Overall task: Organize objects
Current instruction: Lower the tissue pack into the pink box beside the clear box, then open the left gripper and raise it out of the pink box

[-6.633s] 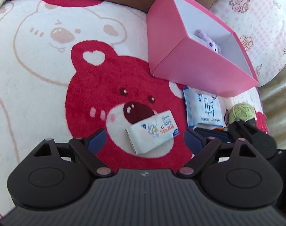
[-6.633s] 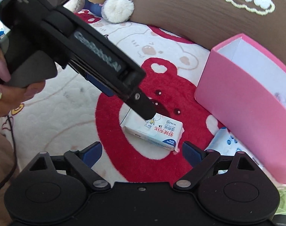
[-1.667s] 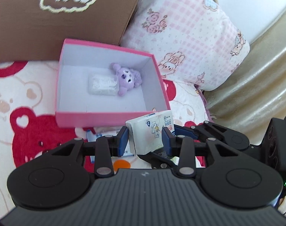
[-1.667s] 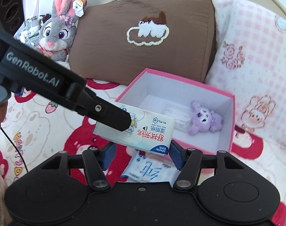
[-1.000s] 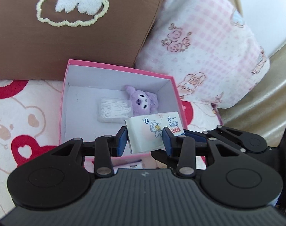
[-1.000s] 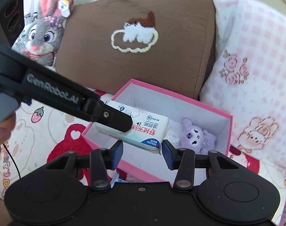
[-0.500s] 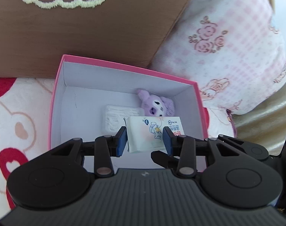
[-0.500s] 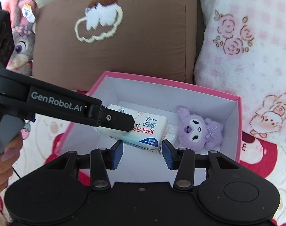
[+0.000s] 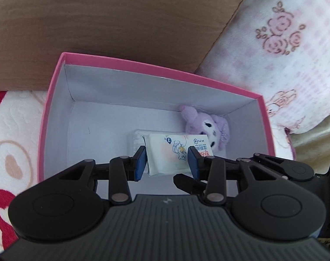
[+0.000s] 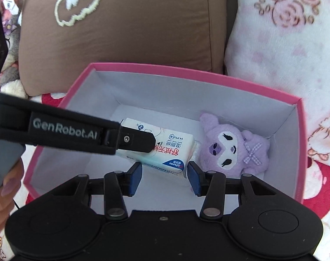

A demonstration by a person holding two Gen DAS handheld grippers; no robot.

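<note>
**Operator:** What do the two claws hold?

**Guide:** Your left gripper (image 9: 167, 161) is clamped across the short ends of the tissue pack (image 9: 175, 154). Your right gripper (image 10: 165, 174) brackets its long ends; the right-hand pad touches, the left-hand pad shows a gap, so whether it grips cannot be told.

**Operator:** Where is the pack?

**Guide:** Inside the pink box (image 10: 300, 152), low over the floor, just beside the purple plush (image 10: 232, 145) and above a clear packet (image 9: 135, 138). Two claws likely keep the soft pack level for release.
</note>
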